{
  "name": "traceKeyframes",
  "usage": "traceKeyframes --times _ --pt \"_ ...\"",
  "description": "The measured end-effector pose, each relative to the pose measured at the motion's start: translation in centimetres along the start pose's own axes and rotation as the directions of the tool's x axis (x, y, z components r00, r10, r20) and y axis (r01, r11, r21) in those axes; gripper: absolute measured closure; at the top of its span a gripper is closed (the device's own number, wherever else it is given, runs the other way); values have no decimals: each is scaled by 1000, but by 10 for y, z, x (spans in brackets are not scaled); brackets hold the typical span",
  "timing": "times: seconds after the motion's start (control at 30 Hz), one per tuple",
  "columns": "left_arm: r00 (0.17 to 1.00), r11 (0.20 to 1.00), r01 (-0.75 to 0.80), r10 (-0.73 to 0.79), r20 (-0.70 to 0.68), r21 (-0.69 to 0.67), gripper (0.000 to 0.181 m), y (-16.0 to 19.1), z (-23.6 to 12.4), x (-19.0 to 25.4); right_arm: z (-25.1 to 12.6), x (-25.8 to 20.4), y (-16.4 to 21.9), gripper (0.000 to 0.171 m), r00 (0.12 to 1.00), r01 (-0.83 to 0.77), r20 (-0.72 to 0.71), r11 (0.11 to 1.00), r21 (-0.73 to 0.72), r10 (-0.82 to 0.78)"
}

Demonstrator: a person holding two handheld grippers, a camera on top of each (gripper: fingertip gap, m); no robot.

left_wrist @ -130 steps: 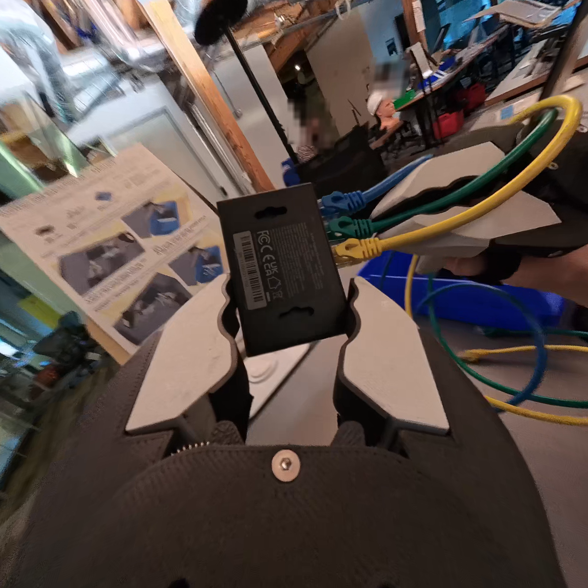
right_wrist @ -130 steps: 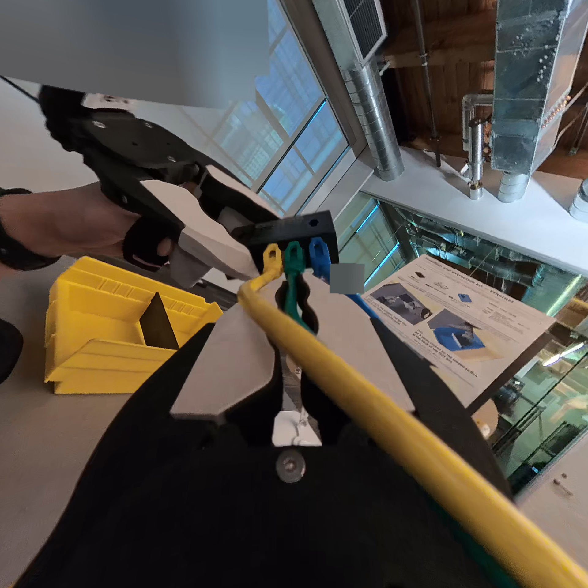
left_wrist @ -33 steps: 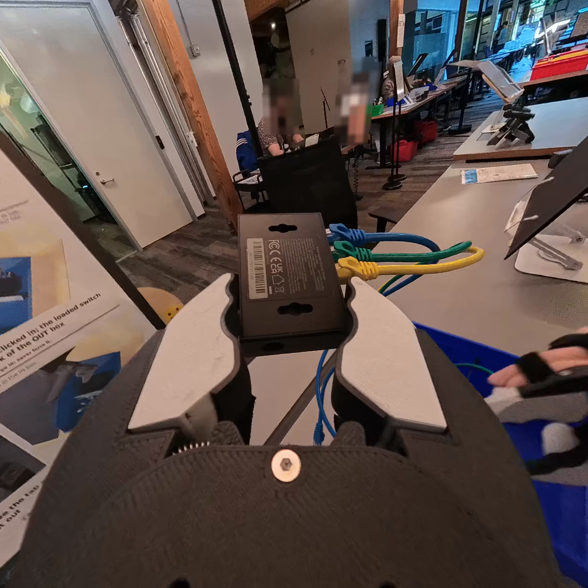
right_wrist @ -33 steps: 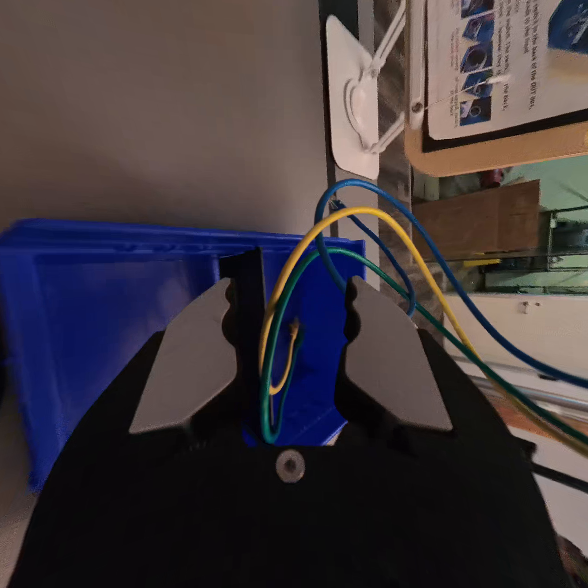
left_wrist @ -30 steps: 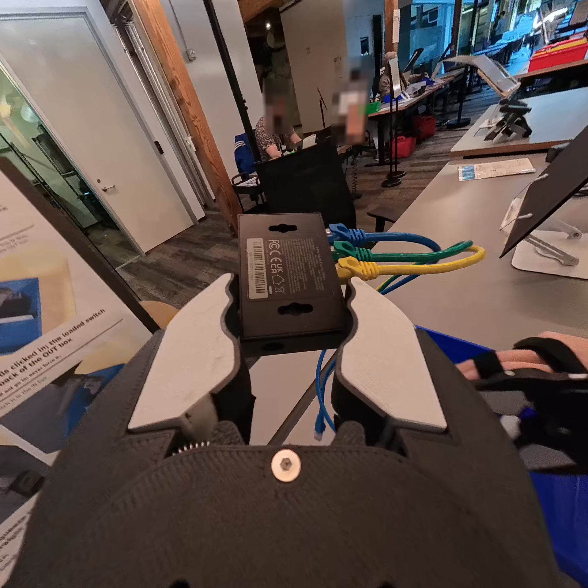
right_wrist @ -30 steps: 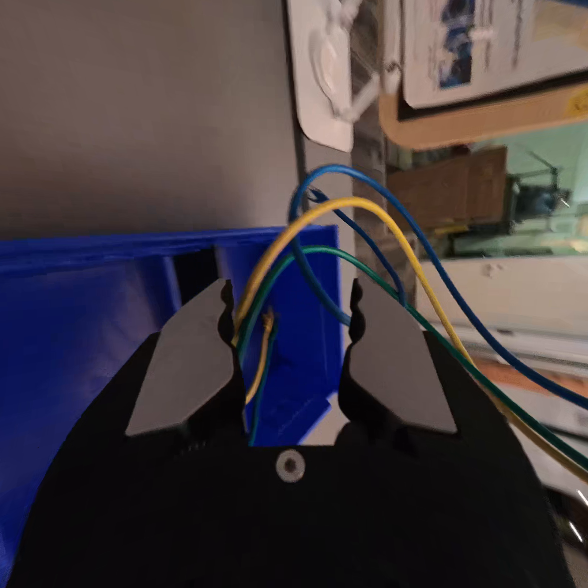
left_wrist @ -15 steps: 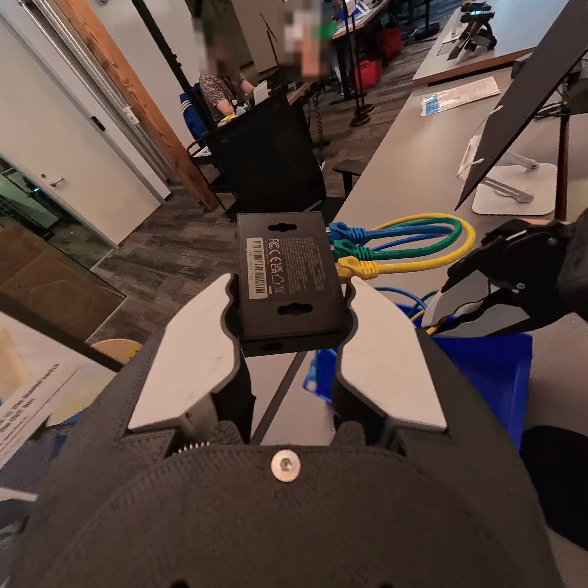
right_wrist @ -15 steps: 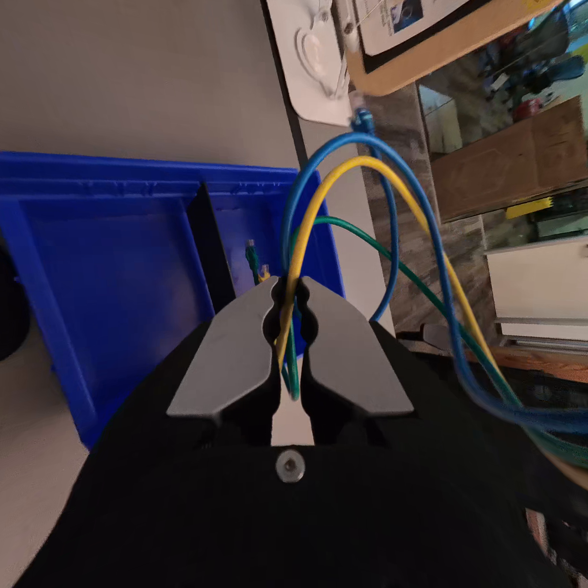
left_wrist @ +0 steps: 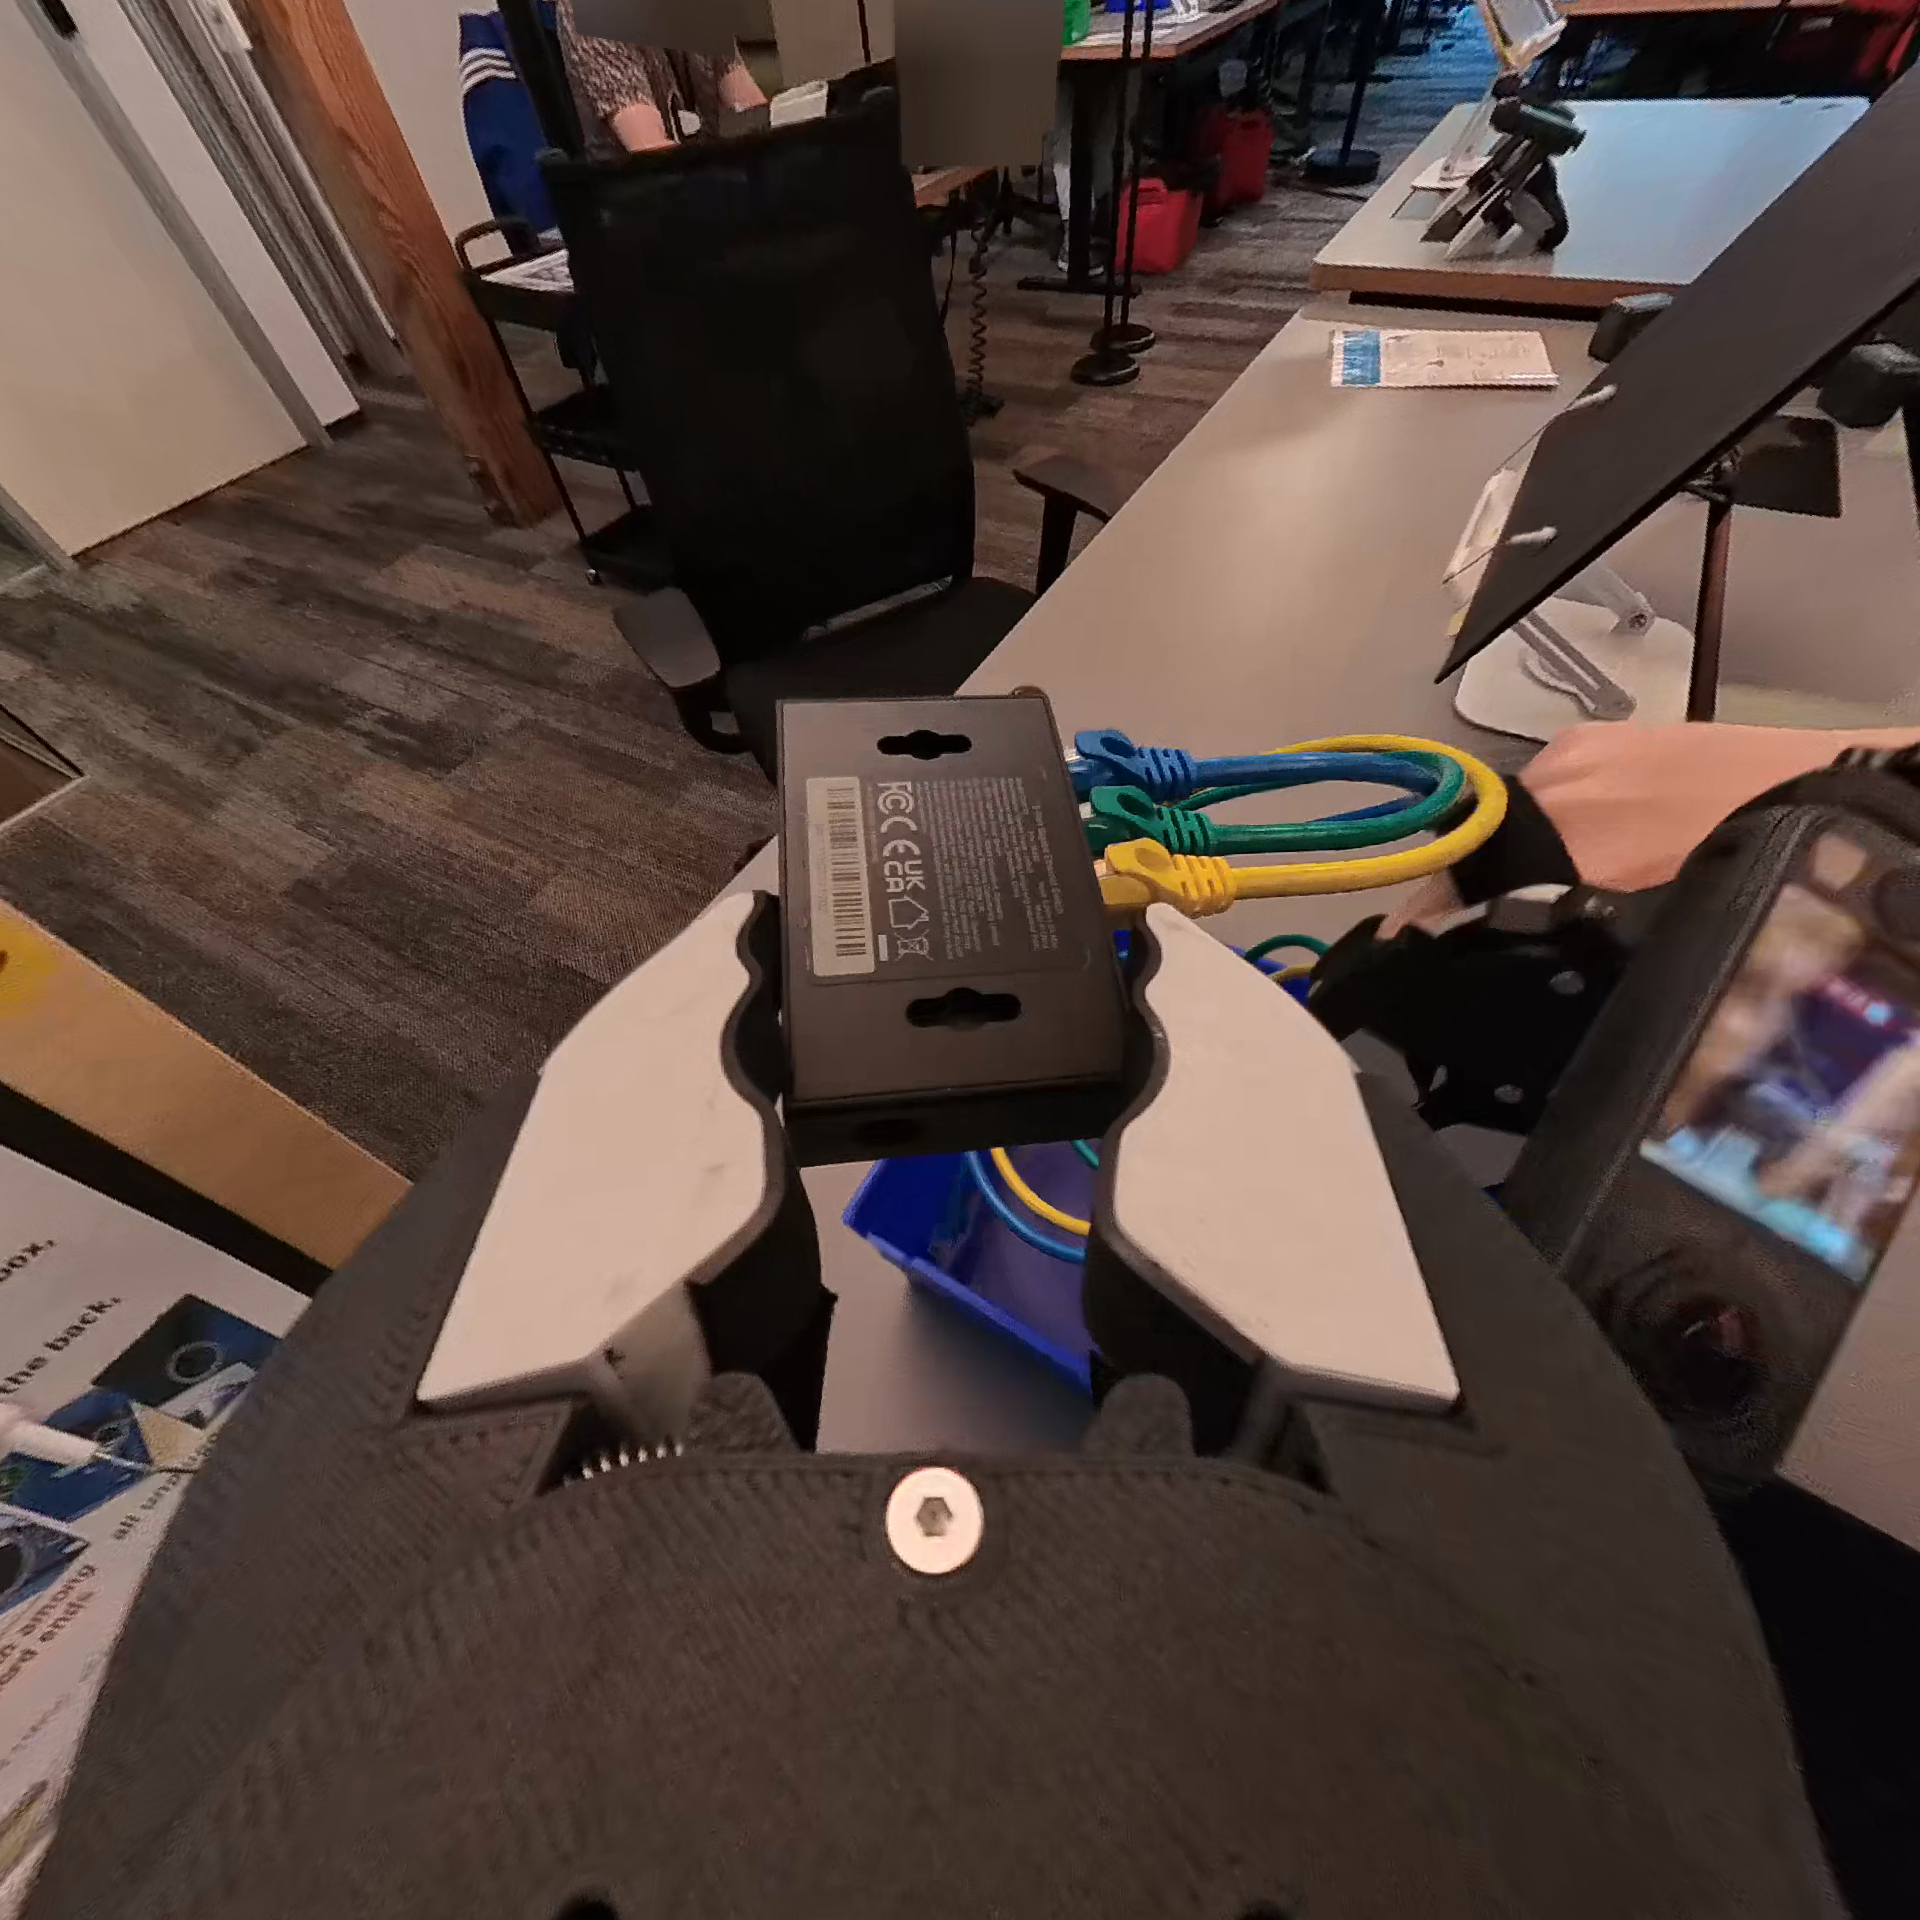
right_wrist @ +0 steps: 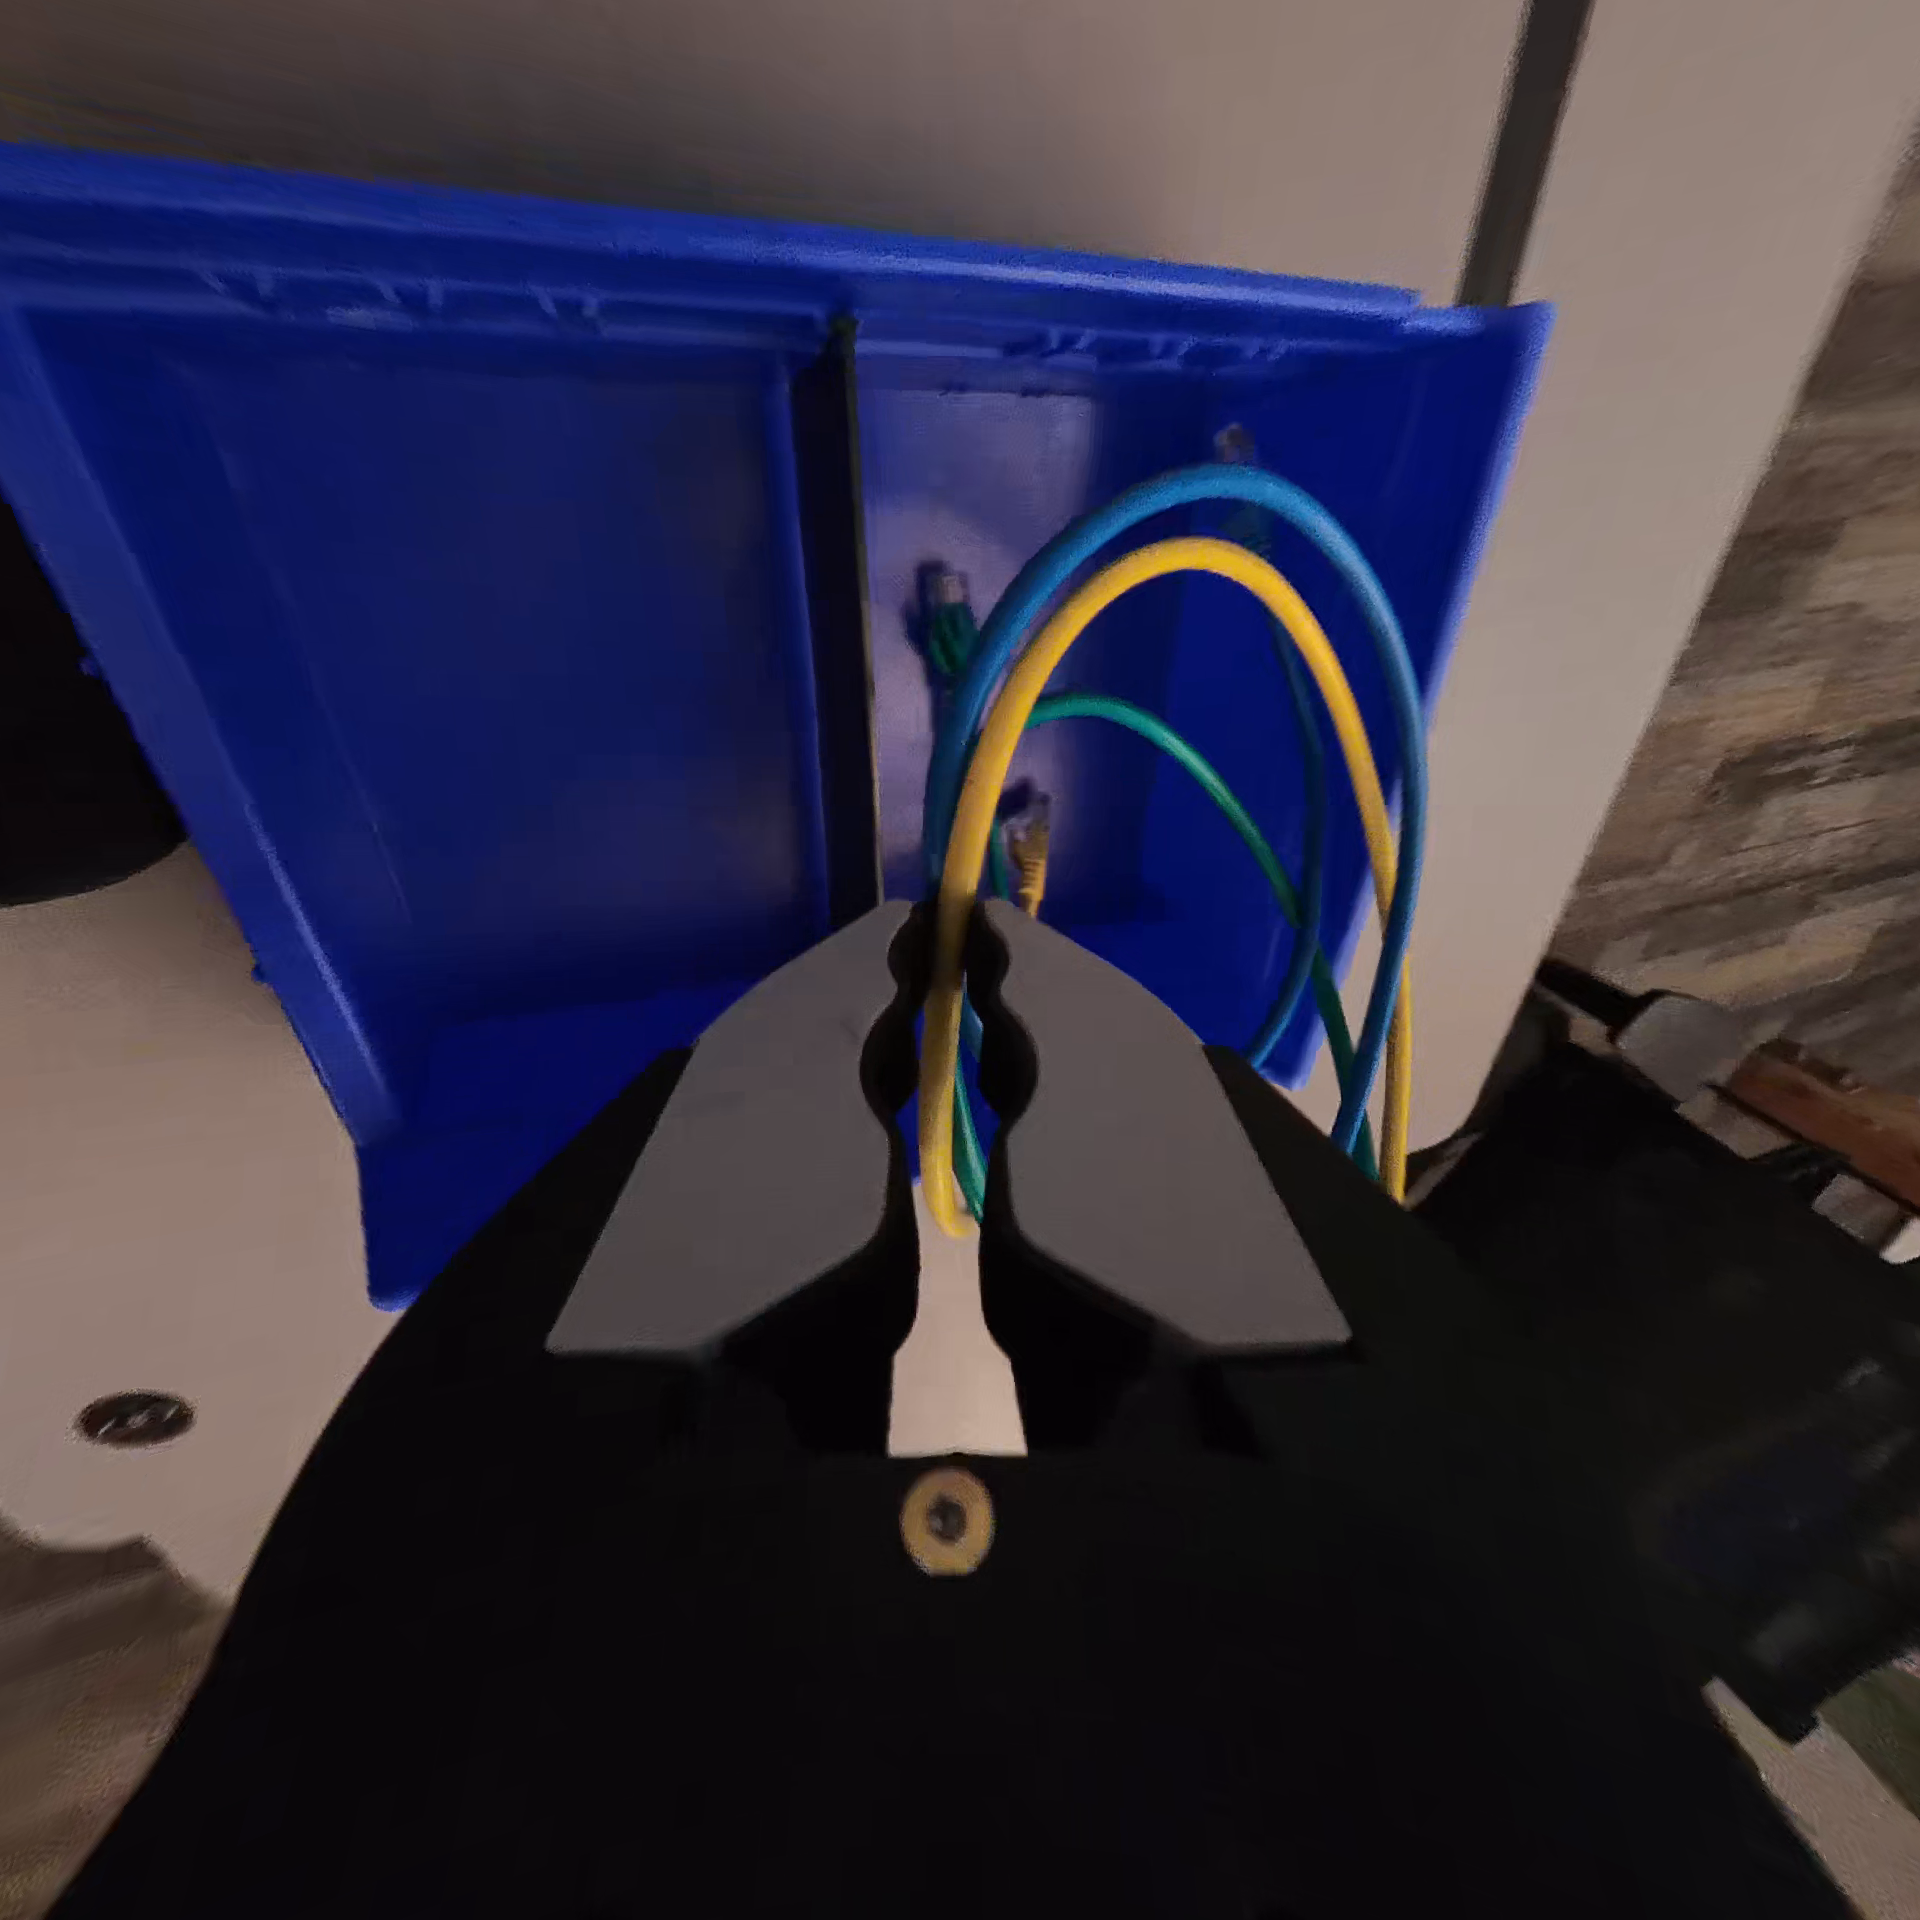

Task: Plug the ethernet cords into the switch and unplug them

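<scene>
My left gripper [left_wrist: 945, 925] is shut on a black switch [left_wrist: 940, 904], held label side up above the table edge. Blue [left_wrist: 1278, 771], green [left_wrist: 1309, 831] and yellow [left_wrist: 1320, 883] ethernet cords are plugged into its right side and loop round to the right. My right gripper [right_wrist: 948, 914] is shut on the cords, with the yellow cord [right_wrist: 940, 1039] and green cord [right_wrist: 966, 1143] between its jaws. The blue cord [right_wrist: 1143, 499] arches above. The cords' loose plugs hang in the blue bin [right_wrist: 520, 644]. The right gripper's body [left_wrist: 1538, 997] shows in the left wrist view.
The bin [left_wrist: 935, 1247] sits on the grey table [left_wrist: 1247, 540], with a black divider [right_wrist: 857, 623] inside. A tilted black board on a white stand [left_wrist: 1662, 416] stands to the right. A black chair [left_wrist: 790, 416] stands beyond the table edge. Printed sheets [left_wrist: 62, 1455] lie lower left. The left gripper's tips are roughly 20 cm from the right gripper's.
The right gripper went from open around the cords to shut on them, then moved over the bin. The left gripper tilted downward with the switch; the cord loops bent tighter.
</scene>
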State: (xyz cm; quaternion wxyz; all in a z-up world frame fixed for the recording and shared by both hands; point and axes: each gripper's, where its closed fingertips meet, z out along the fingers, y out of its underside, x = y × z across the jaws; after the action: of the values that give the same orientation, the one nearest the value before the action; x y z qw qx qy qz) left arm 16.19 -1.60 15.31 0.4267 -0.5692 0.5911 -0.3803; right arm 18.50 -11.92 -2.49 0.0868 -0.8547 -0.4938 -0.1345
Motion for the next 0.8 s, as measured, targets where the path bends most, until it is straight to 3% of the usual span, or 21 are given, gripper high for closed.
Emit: traceKeyframes --times 0.1,0.23,0.37,0.47,0.6,0.7,0.8 --pt "1000 999 25 -25 -3 -21 119 18 8 -7 20 -4 -6 163 996 -1 93 995 -100 10" --pt "999 998 49 -50 -3 -45 120 40 18 -17 42 1 -13 163 993 -22 107 986 -168 40" --pt "996 993 88 -90 -14 -84 120 57 28 -26 58 15 -10 158 999 11 -44 964 -267 -23" --pt "995 988 101 -100 8 -116 120 70 33 -32 52 30 -4 157 967 -85 -253 949 -302 6" --pt "983 964 181 -185 -4 -197 120 87 40 -38 18 32 -17 132 845 21 -531 996 -81 -61" --pt "971 927 212 -235 -37 -311 120 101 47 -36 -17 22 -9 136 738 60 -672 987 147 55" --pt "964 896 219 -259 -54 -388 119 108 58 -32 -30 15 2 96 696 55 -681 928 369 230"
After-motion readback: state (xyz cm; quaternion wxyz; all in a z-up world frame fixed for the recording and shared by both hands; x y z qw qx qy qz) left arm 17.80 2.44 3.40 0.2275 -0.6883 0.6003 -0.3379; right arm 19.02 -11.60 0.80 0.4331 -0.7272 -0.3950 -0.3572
